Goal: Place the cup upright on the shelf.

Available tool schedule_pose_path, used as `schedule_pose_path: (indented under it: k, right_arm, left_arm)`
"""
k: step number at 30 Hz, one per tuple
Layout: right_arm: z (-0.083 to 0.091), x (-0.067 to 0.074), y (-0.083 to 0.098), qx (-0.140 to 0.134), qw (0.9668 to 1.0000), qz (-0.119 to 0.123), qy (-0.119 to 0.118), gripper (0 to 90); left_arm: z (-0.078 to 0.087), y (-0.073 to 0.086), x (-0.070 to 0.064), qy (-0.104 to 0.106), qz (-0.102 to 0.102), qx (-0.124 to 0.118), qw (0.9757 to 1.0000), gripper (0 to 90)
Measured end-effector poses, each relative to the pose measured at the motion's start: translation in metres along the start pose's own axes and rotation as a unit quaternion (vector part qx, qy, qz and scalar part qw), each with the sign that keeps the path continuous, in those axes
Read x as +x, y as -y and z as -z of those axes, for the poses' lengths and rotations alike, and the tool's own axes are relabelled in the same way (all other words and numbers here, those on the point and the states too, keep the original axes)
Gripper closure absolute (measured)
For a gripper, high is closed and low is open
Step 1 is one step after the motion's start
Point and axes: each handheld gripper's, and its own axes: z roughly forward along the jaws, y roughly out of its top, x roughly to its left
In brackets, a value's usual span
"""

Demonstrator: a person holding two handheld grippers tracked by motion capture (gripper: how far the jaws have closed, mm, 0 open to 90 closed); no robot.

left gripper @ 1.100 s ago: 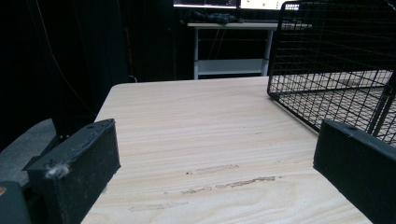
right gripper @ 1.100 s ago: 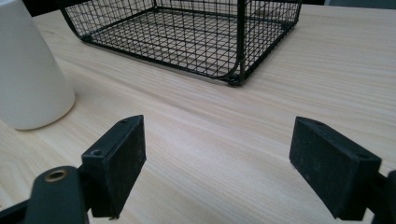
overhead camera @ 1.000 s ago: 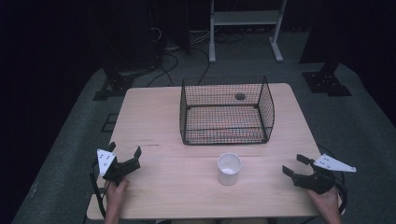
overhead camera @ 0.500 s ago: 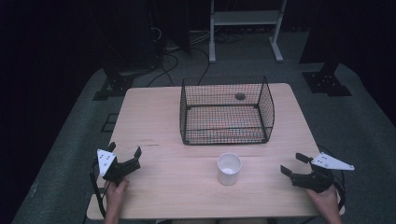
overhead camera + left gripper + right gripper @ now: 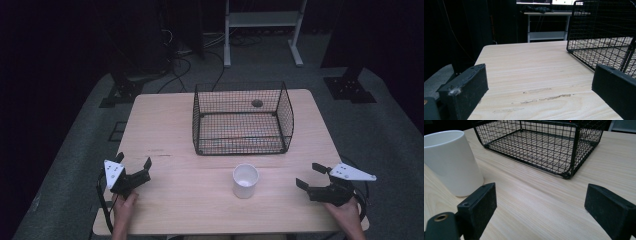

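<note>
Since a moment ago only the right claw's jaws have been opening, nothing between them. Left claw gapes at eight o'clock on the surface; white cup stands at six (basket beyond).

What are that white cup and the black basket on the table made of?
The white cup looks like glazed ceramic, though matte plastic is possible: smooth, opaque walls with a soft sheen. The black basket appears to be coated metal wire: thin rods welded into a fine grid. The table shows pale wood grain, perhaps a laminate.
</note>
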Motion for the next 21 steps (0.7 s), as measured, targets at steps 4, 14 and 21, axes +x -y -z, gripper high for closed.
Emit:
schedule_pose_path:
  k: [4,14,21]
  right_arm:
    - [-0.001,0.006,-0.005,0.000,0.9999,0.008,-0.007,9.0]
    - [-0.009,0.020,-0.020,0.004,0.9993,0.029,-0.025,8.5]
    - [-0.015,0.026,-0.024,0.012,0.9983,0.041,-0.039,8.5]
  left_arm:
    - [0.000,0.000,0.000,0.000,0.002,0.000,1.0000,0.0]
    - [0.000,0.000,0.001,0.001,0.003,-0.001,1.0000,0.0]
    - [0.000,0.000,0.001,0.001,0.002,-0.001,1.0000,0.0]
